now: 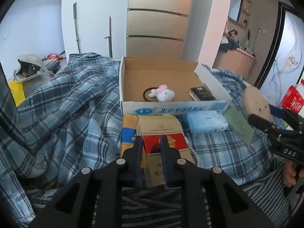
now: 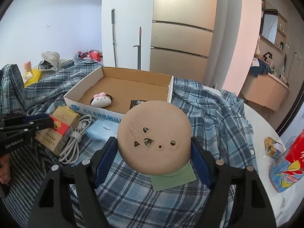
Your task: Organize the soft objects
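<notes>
Tan, round and soft, the puff pad (image 2: 153,138) fills the bottom centre of the right wrist view, pinched at its sides by the right gripper (image 2: 153,152), blue pads (image 2: 103,157) pressing it, a green card (image 2: 174,176) hanging under it. Left wrist view shows that pad only small at right edge (image 1: 256,104). Left gripper (image 1: 151,142), bottom centre there, fingers squeezed onto the red-and-gold cigarette carton (image 1: 161,142); right view catches this from the side at left edge. White coiled cable (image 2: 76,138) lies just beside the carton, clear only in right view. Pale blue soft pack (image 1: 205,122) sits on the plaid shirt (image 1: 66,114), touching the box front. Further back, the open cardboard box (image 1: 171,108) holds a white plush with pink bow (image 1: 163,94) on a black hair tie (image 1: 146,95), plus a dark small pack (image 1: 201,94) toward its right side. Red carton (image 2: 292,157) far right, right view.
</notes>
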